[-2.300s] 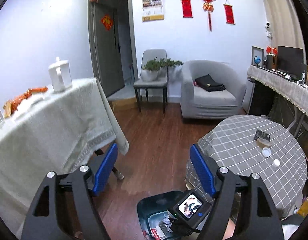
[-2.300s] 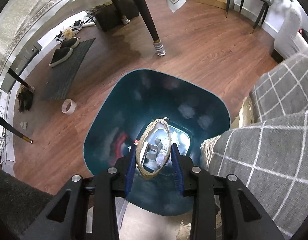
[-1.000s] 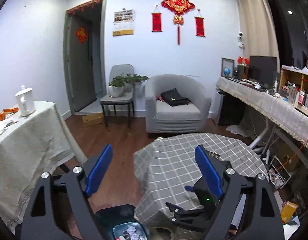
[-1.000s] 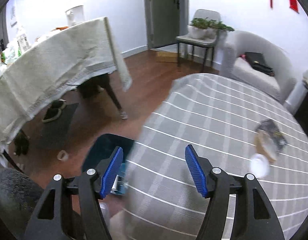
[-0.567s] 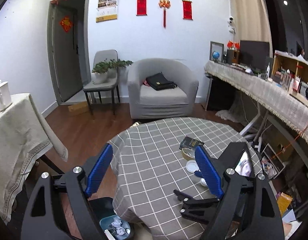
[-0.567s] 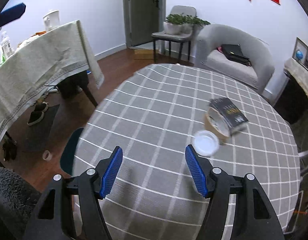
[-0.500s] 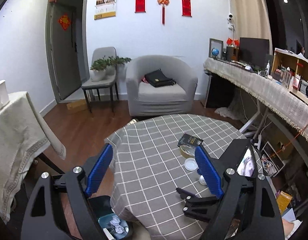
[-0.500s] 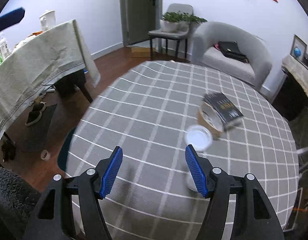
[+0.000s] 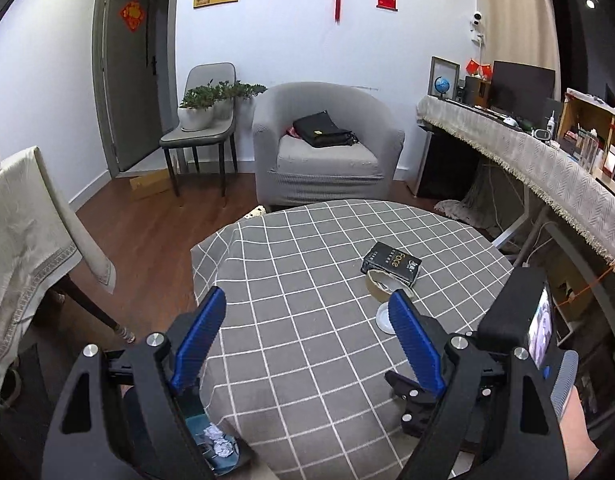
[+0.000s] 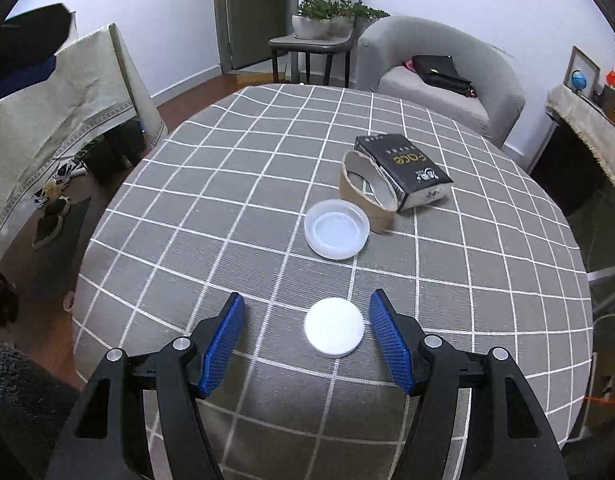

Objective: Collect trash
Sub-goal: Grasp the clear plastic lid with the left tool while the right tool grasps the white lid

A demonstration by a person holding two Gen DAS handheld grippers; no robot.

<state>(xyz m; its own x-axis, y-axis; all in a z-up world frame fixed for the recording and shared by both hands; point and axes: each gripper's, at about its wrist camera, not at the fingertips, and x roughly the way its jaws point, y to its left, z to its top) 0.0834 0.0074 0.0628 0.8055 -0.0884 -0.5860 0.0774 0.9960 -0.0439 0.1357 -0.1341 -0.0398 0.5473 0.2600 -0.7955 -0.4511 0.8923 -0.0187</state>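
Note:
My right gripper (image 10: pixel 307 330) is open just above the round grey checked table (image 10: pixel 211 216), its blue pads on either side of a small white ribbed cap (image 10: pixel 334 333). Beyond the cap lie a clear plastic lid (image 10: pixel 336 234), a brown cardboard tape ring (image 10: pixel 365 196) and a black box (image 10: pixel 403 168). My left gripper (image 9: pixel 307 336) is open and empty, higher above the table's near side. The dark bin (image 9: pixel 217 446) with crumpled paper shows at the bottom of the left wrist view. The box (image 9: pixel 391 263), ring (image 9: pixel 381 283) and lid (image 9: pixel 383 316) show there too.
A cloth-covered table (image 9: pixel 23 216) stands to the left. A grey armchair (image 9: pixel 327 148) with a black bag, a chair with potted plants (image 9: pixel 203 120) and a door are at the back. A long desk (image 9: pixel 539 160) runs along the right wall.
My right gripper let go of a tape ring over the bin, then swung up over the round table and closed in on the white cap. My left gripper panned right toward the table.

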